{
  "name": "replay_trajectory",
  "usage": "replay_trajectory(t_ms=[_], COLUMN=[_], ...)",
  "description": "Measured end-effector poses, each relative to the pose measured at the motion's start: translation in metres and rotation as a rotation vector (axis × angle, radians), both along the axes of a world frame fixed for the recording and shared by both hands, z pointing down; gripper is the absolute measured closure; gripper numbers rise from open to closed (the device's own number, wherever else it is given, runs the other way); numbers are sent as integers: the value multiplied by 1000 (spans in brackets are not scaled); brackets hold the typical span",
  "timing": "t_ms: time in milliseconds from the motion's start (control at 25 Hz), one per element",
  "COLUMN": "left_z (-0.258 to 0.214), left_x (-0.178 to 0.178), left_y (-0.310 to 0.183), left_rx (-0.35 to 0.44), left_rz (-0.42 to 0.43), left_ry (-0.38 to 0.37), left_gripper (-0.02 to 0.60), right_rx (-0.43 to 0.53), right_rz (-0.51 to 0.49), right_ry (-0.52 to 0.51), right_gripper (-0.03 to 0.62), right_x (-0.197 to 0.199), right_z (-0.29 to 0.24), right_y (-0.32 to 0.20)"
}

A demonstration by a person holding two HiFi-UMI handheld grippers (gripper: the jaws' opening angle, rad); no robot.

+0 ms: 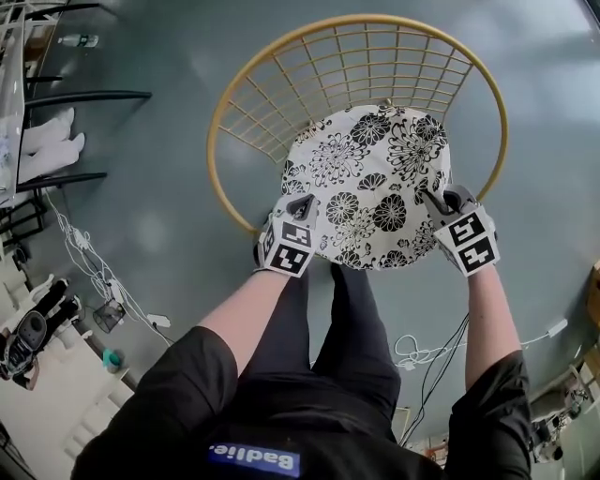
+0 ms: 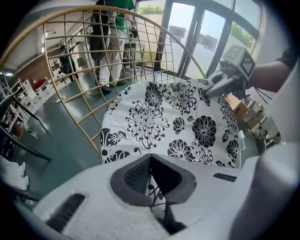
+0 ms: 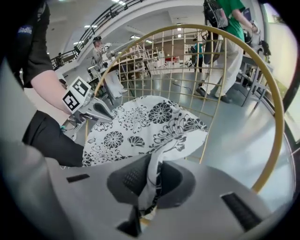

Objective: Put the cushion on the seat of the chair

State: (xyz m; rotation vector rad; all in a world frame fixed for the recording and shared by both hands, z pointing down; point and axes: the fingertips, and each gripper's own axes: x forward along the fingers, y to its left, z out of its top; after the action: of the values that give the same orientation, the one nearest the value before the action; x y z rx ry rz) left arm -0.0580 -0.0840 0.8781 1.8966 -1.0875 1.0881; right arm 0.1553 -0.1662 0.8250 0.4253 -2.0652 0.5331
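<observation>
Over the seat of the gold wire chair (image 1: 356,18), the black-and-white floral cushion (image 1: 370,183) is hanging spread between both grippers. The left gripper (image 1: 302,204) is pinching its near left edge, jaws pressing on the fabric, and the right gripper (image 1: 436,202) is clamping its near right edge likewise.

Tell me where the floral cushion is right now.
In the head view the cushion is centre frame, inside the ring of the gold wire chair, its near edge pinched by the left tongs at left and the right tongs at right.
</observation>
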Motion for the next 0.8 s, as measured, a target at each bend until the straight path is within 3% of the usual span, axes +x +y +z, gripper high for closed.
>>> replay_trajectory(t_ms=[320,560,800], left_z=[9,11,13], left_x=[-15,-23,-24], left_y=[-1,-2,1], left_rx=[-64,-95,-116], left_rz=[33,35,50], left_ry=[-132,-174,-190], left_gripper=[565,565,565], right_rx=[3,-1,-46], right_rz=[120,177,309], right_ry=[139,186,223], right_gripper=[556,556,534], right_x=[19,20,38], right_z=[34,45,41], right_y=[-24,-31,-25])
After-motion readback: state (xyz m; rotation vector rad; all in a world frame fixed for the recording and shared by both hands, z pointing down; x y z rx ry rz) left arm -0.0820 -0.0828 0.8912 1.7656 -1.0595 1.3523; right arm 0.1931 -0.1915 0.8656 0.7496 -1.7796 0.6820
